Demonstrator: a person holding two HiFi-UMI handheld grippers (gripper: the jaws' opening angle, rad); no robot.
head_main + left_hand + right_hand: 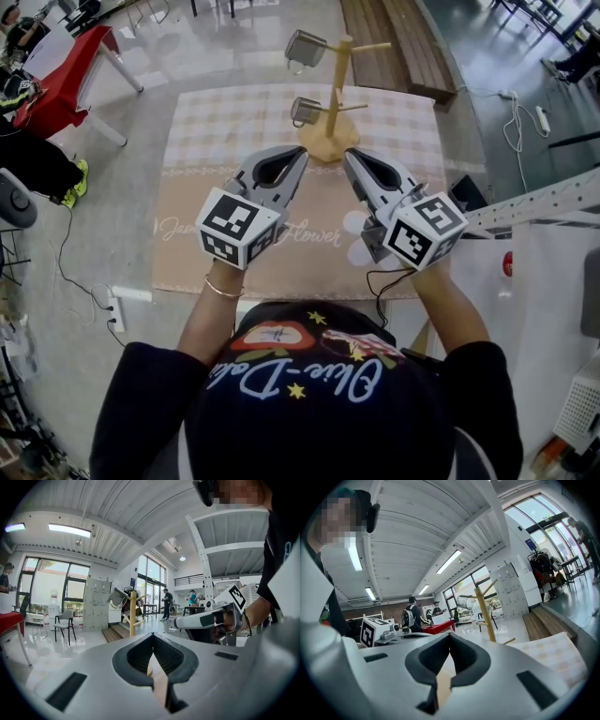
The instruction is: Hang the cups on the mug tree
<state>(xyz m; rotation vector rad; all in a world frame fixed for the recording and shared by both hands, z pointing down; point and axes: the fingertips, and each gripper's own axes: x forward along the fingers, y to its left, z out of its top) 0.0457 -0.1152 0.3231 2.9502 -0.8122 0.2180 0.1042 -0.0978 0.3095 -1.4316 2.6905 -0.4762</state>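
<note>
Nearest the camera, the person's arms reach forward over the table, a bracelet (222, 288) on the left wrist. The left gripper (298, 156) and the right gripper (349, 155) are held side by side, close together but apart, both pointing toward the far side of the table. Each one's jaws are pressed together at the tips with nothing caught between them, so both are empty. Below them lies a beige tablecloth (187, 211) with a checked far half. Just past the jaw tips, the wooden mug tree (334, 89) stands upright on its round base near the cloth's far edge. Two cups hang on its left side: the lower cup (305, 112) close to the post, and the upper cup (305, 47) on a higher peg. The peg at the top right is bare. Farther back on the floor are a wooden platform (398, 42) and a red table (67, 75)
</note>
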